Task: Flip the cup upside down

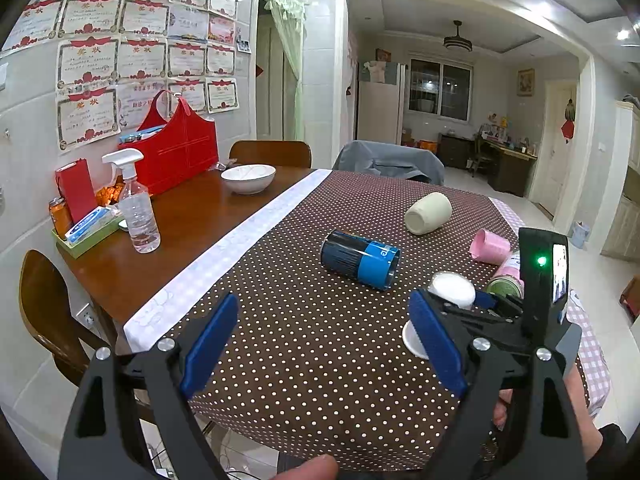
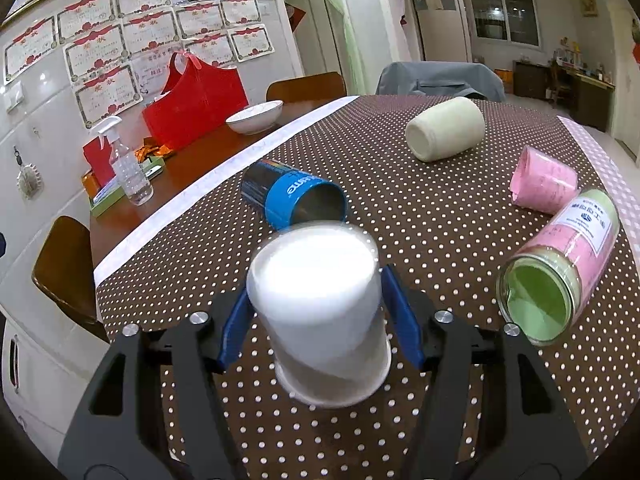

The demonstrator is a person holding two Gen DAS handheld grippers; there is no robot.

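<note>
While the right claw (image 2: 316, 312) clamps the white cup (image 2: 320, 320) between its blue pads (image 2: 404, 320), the cup stands mouth-down, its closed base uppermost and its rim at or just above the dotted tablecloth (image 2: 420, 220); contact cannot be confirmed. In the left wrist view the same white cup (image 1: 452, 290) sits inside the right claw (image 1: 460, 304), just beyond the left claw's right finger. The left claw (image 1: 320, 344) is spread wide and holds nothing, above bare cloth near the front edge of the desk (image 1: 188, 216). Beyond the white cup, four vessels lie on their sides: a blue tin cup (image 2: 292, 200) closest, a green-lined jar (image 2: 560, 272) to the right, a pink cup (image 2: 544, 186) just behind the jar, and a cream cup (image 2: 444, 128) farthest. On the uncovered wood at left stand a spray bottle (image 1: 136, 204), a white bowl (image 1: 248, 178) and a red bag (image 1: 176, 152)
</note>
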